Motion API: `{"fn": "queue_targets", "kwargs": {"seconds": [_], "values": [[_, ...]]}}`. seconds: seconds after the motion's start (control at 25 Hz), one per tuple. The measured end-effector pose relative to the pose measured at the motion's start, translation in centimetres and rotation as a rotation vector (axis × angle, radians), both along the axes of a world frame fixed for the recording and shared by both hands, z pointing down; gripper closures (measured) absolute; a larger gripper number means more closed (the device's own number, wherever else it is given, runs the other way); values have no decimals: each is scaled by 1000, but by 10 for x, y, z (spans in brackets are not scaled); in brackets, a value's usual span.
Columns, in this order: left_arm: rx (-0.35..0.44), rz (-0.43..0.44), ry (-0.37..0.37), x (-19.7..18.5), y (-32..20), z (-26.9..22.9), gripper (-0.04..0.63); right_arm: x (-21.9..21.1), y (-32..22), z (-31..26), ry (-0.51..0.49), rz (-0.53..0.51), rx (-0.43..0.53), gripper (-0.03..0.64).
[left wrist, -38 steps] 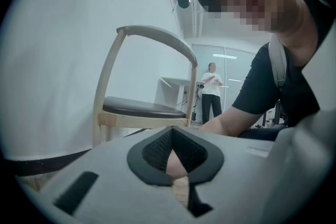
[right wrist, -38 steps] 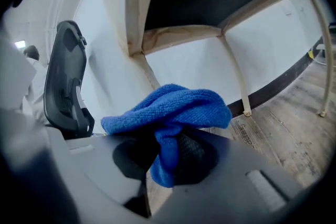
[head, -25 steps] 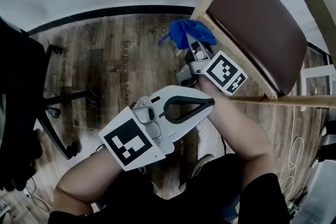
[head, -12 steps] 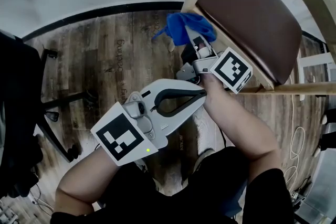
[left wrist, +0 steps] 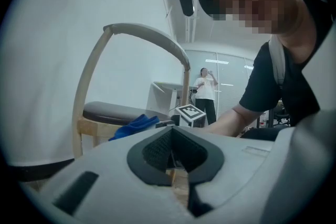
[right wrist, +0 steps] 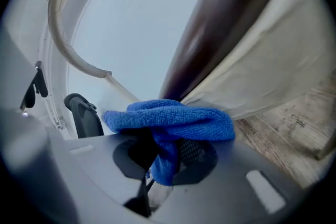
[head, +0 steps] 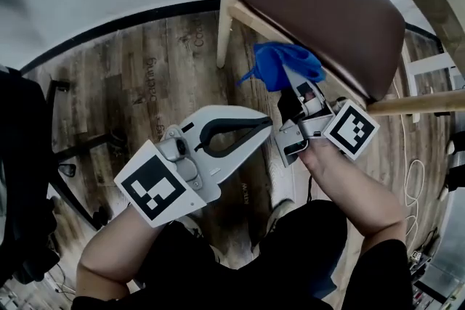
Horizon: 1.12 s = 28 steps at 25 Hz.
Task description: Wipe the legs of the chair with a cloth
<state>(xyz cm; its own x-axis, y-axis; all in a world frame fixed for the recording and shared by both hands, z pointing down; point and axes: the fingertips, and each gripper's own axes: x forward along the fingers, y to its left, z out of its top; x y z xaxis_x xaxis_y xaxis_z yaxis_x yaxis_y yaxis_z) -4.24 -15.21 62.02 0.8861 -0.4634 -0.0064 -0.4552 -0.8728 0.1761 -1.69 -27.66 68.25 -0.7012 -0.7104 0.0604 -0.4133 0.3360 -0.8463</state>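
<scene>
We note left hand-held gripper [head: 264,127], jaws pressed together, nothing between, above open wood floor [head: 138,83]. Pale chair leg [head: 231,3] stands free, floor open around it. Blue cloth [head: 280,63] at seat [head: 320,3] front edge, pinched in right hand-held gripper [head: 304,92].

Blue cloth [head: 280,67] (bunched) beside wooden chair [head: 320,3]

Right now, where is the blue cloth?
In the head view the cloth sits right of middle, pinched in the right claw, by the chair seat's wooden edge.
</scene>
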Motion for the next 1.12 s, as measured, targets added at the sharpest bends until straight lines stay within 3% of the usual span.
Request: {"fn": "queue_targets", "kwargs": {"seconds": [0.44, 0.76, 1.0, 1.12], "values": [[-15, 50, -25, 42, -11, 12, 597, 98, 38, -4, -26, 110, -80, 554], [-21, 87, -25, 71, -18, 21, 597, 153, 67, 5, 44, 105, -94, 554], [-53, 88, -34, 83, -24, 34, 597, 165, 87, 25, 236, -127, -107, 554], [-72, 93, -51, 84, -25, 39, 597, 184, 95, 41, 424, -187, -82, 554]]}}
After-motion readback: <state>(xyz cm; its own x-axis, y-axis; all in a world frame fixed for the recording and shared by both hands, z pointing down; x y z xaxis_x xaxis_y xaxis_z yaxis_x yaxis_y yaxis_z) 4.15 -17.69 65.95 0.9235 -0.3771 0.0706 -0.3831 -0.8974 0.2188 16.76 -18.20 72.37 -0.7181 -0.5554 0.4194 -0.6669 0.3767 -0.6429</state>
